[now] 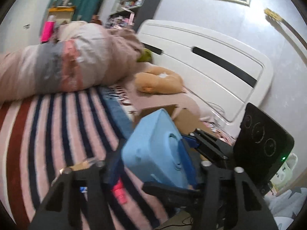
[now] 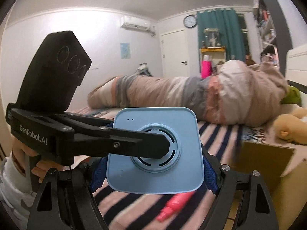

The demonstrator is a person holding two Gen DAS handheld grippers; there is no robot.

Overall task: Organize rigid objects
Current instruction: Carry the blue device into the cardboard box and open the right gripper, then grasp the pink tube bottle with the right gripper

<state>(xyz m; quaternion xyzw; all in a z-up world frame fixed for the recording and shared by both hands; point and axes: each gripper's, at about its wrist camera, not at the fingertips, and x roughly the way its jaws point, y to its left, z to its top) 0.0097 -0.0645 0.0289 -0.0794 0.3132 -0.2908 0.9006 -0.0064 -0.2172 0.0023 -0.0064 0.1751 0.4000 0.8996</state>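
A light blue square box-like device (image 2: 153, 149) with a round vented face is held above the striped bed. My right gripper (image 2: 153, 174) is shut on its two sides with blue-padded fingers (image 2: 208, 172). My left gripper (image 1: 153, 153) also grips the same blue device (image 1: 153, 149), one finger across its round face and one behind; in the right wrist view the left gripper's finger (image 2: 134, 143) lies over the device's front. A pink plastic object (image 2: 174, 205) lies on the bed below the device; it also shows in the left wrist view (image 1: 120, 191).
A cardboard box (image 2: 268, 161) stands open at the right on the bed; it also shows in the left wrist view (image 1: 184, 118). A rolled duvet (image 1: 57, 63) lies across the bed. A tan plush toy (image 1: 159, 80) rests by the white headboard (image 1: 211, 65).
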